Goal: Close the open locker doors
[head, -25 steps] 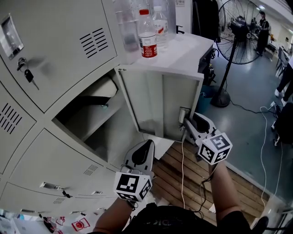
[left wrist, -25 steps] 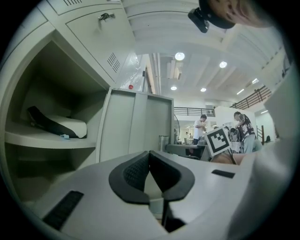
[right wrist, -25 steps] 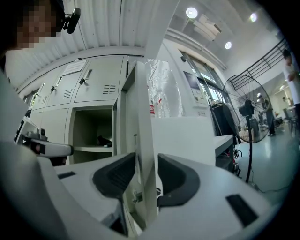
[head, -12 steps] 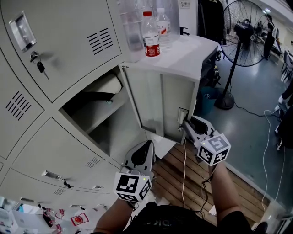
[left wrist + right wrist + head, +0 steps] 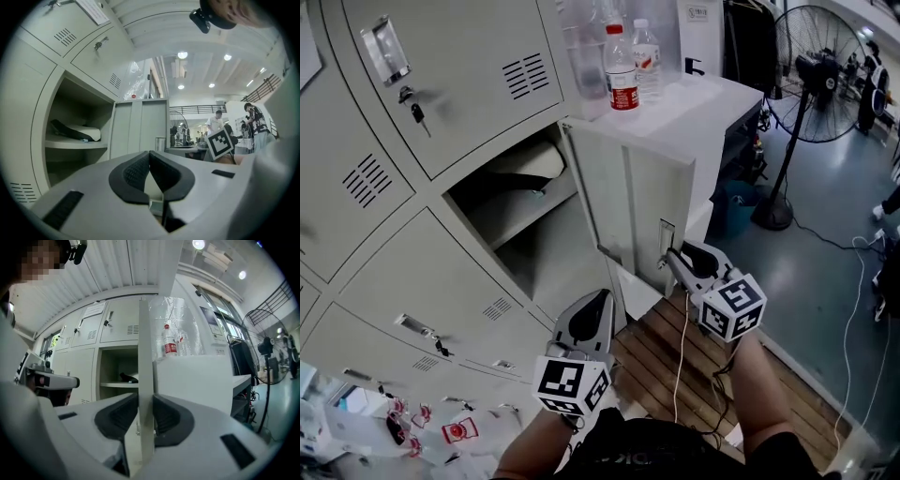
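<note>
The right gripper [image 5: 673,255] is clamping the free edge of the open locker door [image 5: 633,197], low down beside the latch. Its jaws have just been closing, and the thin panel is sitting between the pads. The door is standing out from the bank of lockers [image 5: 441,84], leaving the compartment [image 5: 539,239] exposed, and a dark and pale bundle [image 5: 530,161] is lying on its shelf. The left gripper [image 5: 601,296] is hovering to the left of the door, in front of the lower lockers, with its jaws together on nothing. Two bottles [image 5: 622,80] are standing on the white surface [image 5: 717,103] behind the door. A fan [image 5: 825,61] is standing at the far right.
</note>
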A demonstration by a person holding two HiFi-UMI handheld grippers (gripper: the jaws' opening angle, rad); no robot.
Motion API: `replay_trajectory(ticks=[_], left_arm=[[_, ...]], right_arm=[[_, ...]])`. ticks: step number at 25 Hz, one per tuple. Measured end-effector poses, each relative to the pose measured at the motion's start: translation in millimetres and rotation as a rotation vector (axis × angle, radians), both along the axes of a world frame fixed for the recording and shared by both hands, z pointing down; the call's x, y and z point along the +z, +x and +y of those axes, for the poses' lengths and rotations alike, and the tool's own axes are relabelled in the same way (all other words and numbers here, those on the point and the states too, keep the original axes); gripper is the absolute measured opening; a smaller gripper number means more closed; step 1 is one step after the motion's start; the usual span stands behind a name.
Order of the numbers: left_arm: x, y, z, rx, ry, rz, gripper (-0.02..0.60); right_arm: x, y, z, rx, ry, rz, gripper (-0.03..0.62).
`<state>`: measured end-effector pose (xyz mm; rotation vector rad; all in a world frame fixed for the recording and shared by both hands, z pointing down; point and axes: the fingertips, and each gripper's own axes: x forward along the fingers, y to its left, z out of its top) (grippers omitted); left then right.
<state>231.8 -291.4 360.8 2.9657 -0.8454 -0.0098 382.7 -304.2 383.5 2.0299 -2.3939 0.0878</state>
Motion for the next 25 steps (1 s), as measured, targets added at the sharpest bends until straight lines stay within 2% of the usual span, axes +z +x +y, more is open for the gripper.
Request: replay_trajectory(ticks=[13,17,25], left_arm=[[6,-47,35,-0.162,-0.010,-0.021,0.003],[0,-54,39,-0.183,0.004,-0.023,0.003],[-2,-72,41,-0.203,0.010,-0.046,0.003]], right_arm=[[1,-47,10,-0.144,0.013,0.000,0.098],[0,-62,11,-0.178,0.015,0.026,0.101],[0,-84,10,-0.216,0.027,0.017,0.107]])
